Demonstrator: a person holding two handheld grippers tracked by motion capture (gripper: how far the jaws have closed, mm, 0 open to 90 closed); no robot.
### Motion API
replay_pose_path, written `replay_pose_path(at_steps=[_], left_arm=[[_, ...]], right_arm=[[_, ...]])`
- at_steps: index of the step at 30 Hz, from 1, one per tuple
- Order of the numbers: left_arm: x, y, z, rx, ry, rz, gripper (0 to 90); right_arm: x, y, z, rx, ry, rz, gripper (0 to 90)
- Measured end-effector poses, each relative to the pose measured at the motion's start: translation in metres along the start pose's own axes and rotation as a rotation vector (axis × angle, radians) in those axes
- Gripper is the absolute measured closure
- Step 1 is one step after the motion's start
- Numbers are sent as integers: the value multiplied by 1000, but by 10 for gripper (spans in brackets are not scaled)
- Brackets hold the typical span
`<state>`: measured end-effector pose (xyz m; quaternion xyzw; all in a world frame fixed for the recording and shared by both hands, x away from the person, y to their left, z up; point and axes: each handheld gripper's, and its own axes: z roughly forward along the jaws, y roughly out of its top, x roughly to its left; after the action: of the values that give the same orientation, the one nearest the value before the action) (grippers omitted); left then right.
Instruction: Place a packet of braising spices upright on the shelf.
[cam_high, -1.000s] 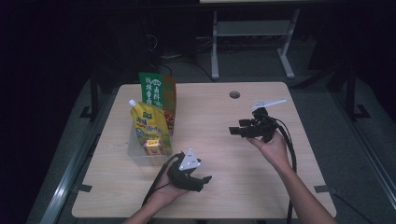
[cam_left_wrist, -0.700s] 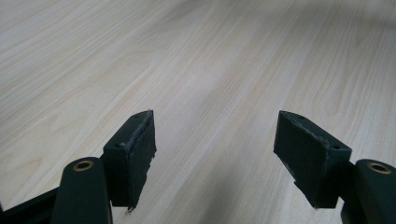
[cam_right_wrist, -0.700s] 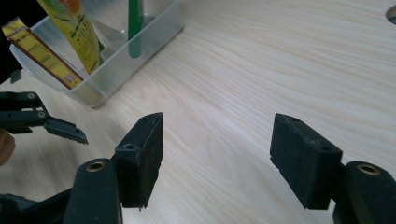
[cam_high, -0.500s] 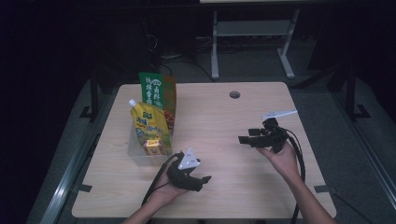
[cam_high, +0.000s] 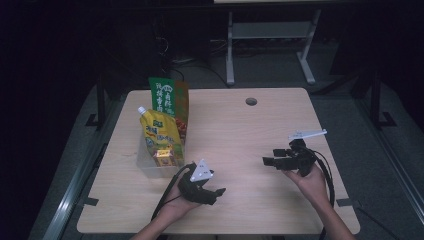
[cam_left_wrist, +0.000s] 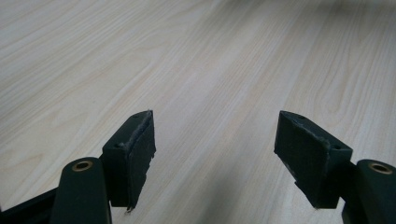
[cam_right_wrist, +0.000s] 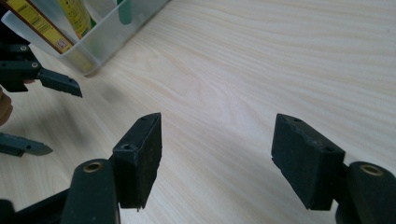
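A clear plastic rectangular bin (cam_high: 150, 167) sits on the left part of the pale wood-grain table (cam_high: 235, 135), and everything else can be placed from it. Standing inside the bin are a yellow spouted pouch with a white cap (cam_high: 159, 136) at the front and, touching it from behind, a tall green printed carton (cam_high: 166, 98) that leans slightly. Just beside the bin's near right corner, the left gripper (cam_high: 219, 192), a black tool topped by a grey three-cornered plate, lies low over the table in the person's left hand (cam_high: 176, 209), aimed away from the bin; its fingers (cam_left_wrist: 135, 154) are spread wide with bare wood between them. Well apart from the bin, toward the table's right edge, the right gripper (cam_high: 269, 161) is held in the right hand (cam_high: 311, 179) and points back toward the bin. Its fingers (cam_right_wrist: 140, 154) are likewise spread, nothing between them but table. In the right gripper view the bin's corner (cam_right_wrist: 88, 46) shows at upper left, the left gripper's black fingers near it.
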<state>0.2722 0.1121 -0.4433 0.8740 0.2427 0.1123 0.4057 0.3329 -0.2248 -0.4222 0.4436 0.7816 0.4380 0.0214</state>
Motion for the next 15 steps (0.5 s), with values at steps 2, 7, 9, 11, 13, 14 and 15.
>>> replay_pose_path(at_steps=[2,7,9,11,13,14,15], left_arm=[[0,0,0,-1,0,-2,284],[-1,-1,0,2,-2,-7,284],[-1,-1,0,8,-2,2,284],[-1,-1,-1,8,-1,3,285],[-1,-1,-1,8,0,5,285],[-1,-1,-1,6,0,4,285],[-1,-1,-2,5,0,6,284]], right_arm=[[-1,-4,-2,-2,-1,3,325],[-1,-14,-5,-6,-4,12,324],[-2,-19,-6,-8,-4,16,323],[-2,-23,-6,-7,-6,12,323],[-1,-27,-6,-7,0,23,321],[-2,-29,-6,-6,1,29,320],[-2,-31,-6,-6,1,29,318]])
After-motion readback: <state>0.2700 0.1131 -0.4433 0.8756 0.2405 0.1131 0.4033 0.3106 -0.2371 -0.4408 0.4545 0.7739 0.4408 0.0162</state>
